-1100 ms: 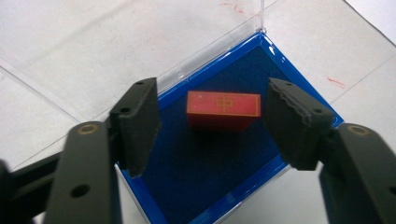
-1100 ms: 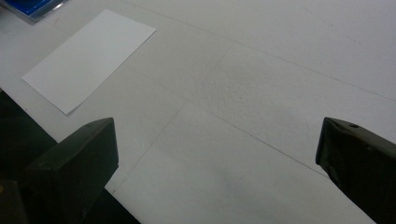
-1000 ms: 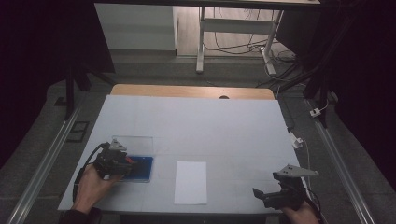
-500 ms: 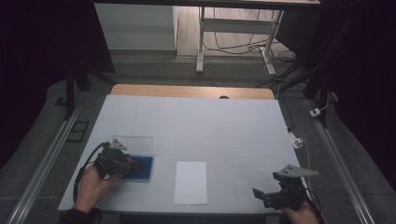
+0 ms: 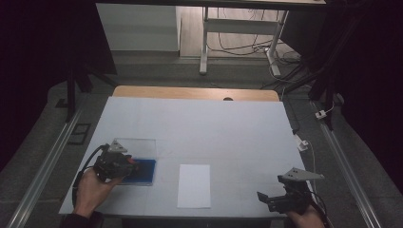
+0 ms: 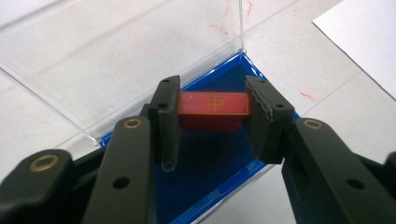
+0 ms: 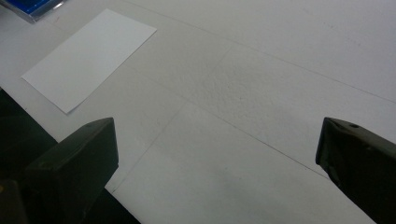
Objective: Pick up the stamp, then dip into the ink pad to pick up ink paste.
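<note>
Left gripper (image 6: 212, 123) has just clamped down on the red block (image 6: 214, 109), pads pressing both ends, block inside the blue tray (image 6: 224, 186) beside the clear lid (image 6: 116, 60). Right gripper (image 7: 217, 154) spread wide, nothing between, hovering over the table (image 7: 261, 84) near the white sheet (image 7: 88, 56)

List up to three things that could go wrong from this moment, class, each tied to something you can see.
1. The left gripper pinches the red block only near the jaw tips, so it may slip when lifted.
2. The clear lid stands open close behind the blue tray; a lift could knock it.
3. The light tray might drag along.
</note>
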A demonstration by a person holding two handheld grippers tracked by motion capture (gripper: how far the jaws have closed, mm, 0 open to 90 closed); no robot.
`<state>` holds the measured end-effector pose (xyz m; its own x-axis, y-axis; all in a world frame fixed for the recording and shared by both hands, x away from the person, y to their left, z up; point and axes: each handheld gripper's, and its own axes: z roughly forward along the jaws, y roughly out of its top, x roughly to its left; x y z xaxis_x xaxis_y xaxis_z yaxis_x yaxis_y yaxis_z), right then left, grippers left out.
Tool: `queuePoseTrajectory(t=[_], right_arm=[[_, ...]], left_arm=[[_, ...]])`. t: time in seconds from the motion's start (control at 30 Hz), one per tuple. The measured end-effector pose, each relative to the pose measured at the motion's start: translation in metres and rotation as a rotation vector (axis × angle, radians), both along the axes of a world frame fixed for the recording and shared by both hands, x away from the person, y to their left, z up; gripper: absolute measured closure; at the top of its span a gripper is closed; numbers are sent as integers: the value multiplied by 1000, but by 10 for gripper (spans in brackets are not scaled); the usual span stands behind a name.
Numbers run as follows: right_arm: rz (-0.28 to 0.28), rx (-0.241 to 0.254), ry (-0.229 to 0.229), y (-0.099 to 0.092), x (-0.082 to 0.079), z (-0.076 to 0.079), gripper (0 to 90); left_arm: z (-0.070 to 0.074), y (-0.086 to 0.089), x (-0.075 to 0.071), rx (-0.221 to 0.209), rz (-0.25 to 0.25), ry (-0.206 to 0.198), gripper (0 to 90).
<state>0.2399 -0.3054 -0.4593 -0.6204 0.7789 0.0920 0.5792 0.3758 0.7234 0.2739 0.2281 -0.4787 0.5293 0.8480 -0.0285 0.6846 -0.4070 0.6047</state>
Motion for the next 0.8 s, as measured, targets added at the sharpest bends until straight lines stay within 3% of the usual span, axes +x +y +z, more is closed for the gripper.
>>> queuePoseTrajectory(t=[0.07,0.23,0.8], right_arm=[[0,-1,-1,0,0,0,0],[2,-1,-4,0,0,0,0],[6,-8,-1,1,0,0,0]], left_arm=[[3,0,-1,-27,11,8,582],[6,3,-4,-48,24,2,582],[0,-1,2,-32,15,37,582]])
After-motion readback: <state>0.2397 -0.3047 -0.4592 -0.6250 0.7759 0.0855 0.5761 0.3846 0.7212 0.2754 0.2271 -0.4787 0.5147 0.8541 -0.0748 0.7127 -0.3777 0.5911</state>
